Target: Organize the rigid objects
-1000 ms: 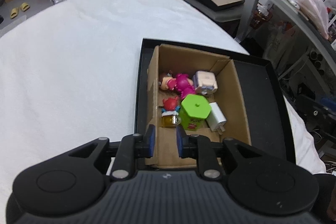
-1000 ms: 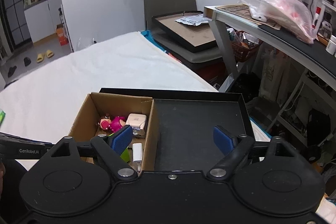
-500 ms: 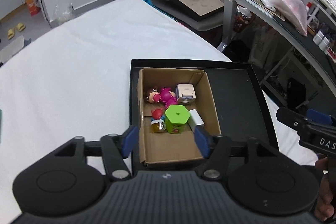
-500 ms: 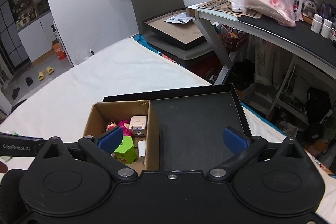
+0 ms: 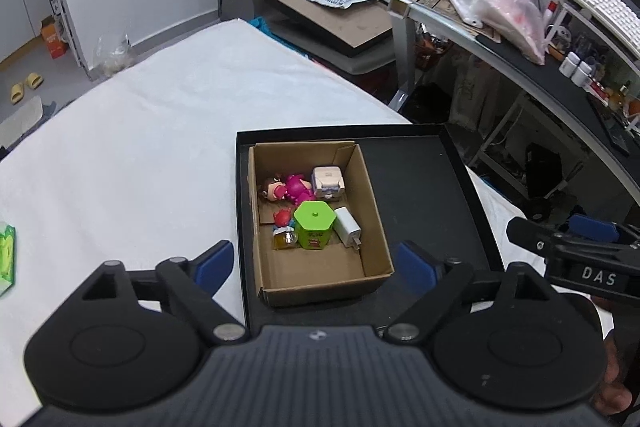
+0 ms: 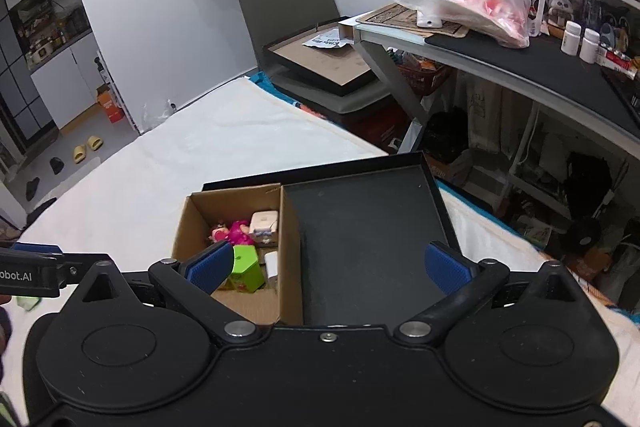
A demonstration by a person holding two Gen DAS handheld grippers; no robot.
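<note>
Left wrist view shows the left gripper [image 5: 316, 259] empty, its blue pads spread wide above the near end of the cardboard box [image 5: 320, 279]. The box sits in the left part of a shallow black tray [image 5: 460, 163] on the white-covered table [image 5: 140, 147]. Inside the box lie a green hexagonal container [image 5: 314, 229], a white charger plug [image 5: 347, 227] touching it, a pink doll figure [image 5: 288, 189], a small pale cube toy [image 5: 328, 182], a little red toy [image 5: 283, 215] and a small yellow bottle [image 5: 285, 239]. The right gripper [image 6: 328, 265] is likewise released and holds nothing, hovering over the tray's bare right half.

Judging from this, most of the sorting looks finished: the rigid items are gathered in the box. One green object [image 5: 6, 253] lies at the far left edge of the table, well apart from the tray; it is likely what remains, though it is too cropped to identify.
</note>
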